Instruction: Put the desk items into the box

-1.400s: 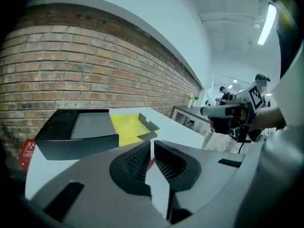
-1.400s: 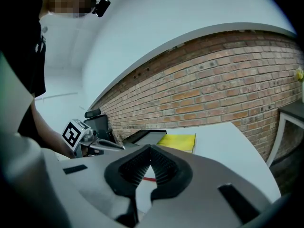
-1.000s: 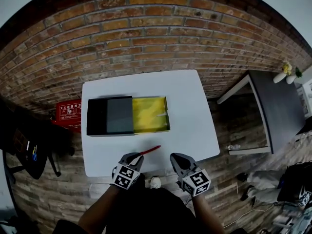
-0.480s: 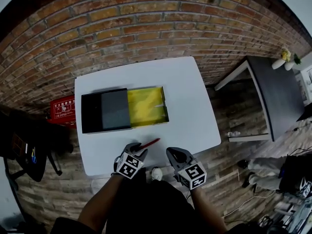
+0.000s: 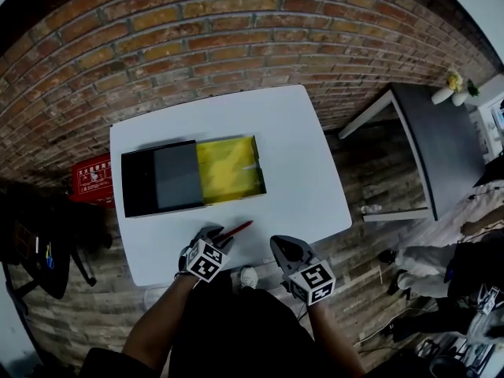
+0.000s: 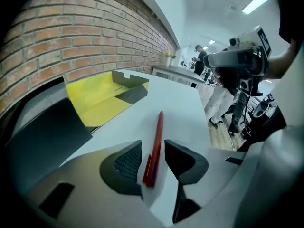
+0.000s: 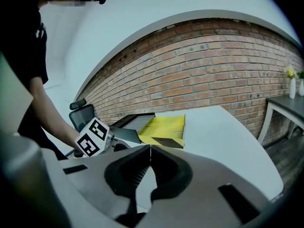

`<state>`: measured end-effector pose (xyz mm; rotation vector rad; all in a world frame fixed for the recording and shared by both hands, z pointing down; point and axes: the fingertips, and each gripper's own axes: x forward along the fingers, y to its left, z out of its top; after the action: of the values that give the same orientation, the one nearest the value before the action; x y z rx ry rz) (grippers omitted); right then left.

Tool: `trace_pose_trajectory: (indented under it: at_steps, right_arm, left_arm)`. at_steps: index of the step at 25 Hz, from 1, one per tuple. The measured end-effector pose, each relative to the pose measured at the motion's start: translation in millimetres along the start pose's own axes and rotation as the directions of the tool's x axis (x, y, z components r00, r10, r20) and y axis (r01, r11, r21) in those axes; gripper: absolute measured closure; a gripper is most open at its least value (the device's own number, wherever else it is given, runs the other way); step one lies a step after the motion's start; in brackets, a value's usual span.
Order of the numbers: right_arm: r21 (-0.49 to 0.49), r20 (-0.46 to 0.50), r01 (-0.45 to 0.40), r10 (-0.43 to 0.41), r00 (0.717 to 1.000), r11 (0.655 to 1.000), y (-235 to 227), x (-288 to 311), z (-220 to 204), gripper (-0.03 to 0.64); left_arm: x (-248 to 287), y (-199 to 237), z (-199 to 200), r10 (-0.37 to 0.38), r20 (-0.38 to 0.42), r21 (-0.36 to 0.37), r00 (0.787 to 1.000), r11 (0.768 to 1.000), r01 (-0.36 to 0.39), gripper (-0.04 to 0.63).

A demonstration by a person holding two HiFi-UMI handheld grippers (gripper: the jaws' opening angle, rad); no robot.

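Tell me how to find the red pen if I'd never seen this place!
Look at the white table by the brick wall, then its near edge, in front of the yellow-lined box. The red pen lies flat there between the jaws of the left gripper, which have just been opening. It is the only thin red thing on the table.

Red pen (image 5: 239, 229) at left gripper (image 5: 218, 235), on white table (image 5: 299, 172).
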<state>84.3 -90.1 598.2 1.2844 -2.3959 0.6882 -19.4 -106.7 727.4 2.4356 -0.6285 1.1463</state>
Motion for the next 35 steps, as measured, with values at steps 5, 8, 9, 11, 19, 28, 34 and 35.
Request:
trace_pose_trajectory:
  at_steps: [5,8,9,11,19,28,34,35]
  right_arm:
    - [0.003,-0.002,0.012,-0.012,1.0,1.0,-0.4,-0.3,-1.7,0.595]
    - [0.006,-0.006,0.012,-0.012,1.0,1.0,0.2,-0.4,-1.8,0.595]
    - [0.007,-0.008,0.012,-0.012,1.0,1.0,0.1,-0.4,-2.4,0.595]
    - [0.009,-0.009,0.013,-0.013,1.0,1.0,-0.4,-0.6,-3.0,0.595]
    - [0.014,-0.004,0.021,-0.021,1.0,1.0,-1.8,-1.2,-0.9,0.595]
    - [0.024,0.004,0.027,-0.027,1.0,0.999,-5.8,-2.1,-1.5,0.595]
    - [0.023,0.03,0.023,-0.024,0.999,0.999,-6.7,-0.5,7.2,0.595]
    - [0.023,0.034,0.023,-0.024,0.999,0.999,-7.0,-0.6,8.5,0.595]
  left_arm:
    - [-0.5,1.6,-0.3,0.001,-0.001,0.028,1.0,1.0,-0.001,0.449]
    - [-0.7,3.2,-0.1,0.017,-0.002,0.046,1.0,0.999,-0.017,0.462]
    - [-0.4,3.5,-0.6,0.022,-0.004,0.048,1.0,0.999,-0.021,0.468]
    - [0.1,3.8,-0.9,0.027,-0.004,0.048,1.0,0.998,-0.027,0.489]
    - [-0.5,0.7,-2.0,0.008,-0.007,0.064,1.0,0.998,-0.008,0.525]
    - [-12.9,6.5,20.0,0.002,0.046,0.068,0.999,0.998,-0.005,0.525]
    - [-27.3,8.8,55.7,0.006,0.124,0.093,0.992,0.995,-0.017,0.525]
    - [-29.7,8.8,61.8,0.005,0.138,0.099,0.99,0.995,-0.019,0.525]
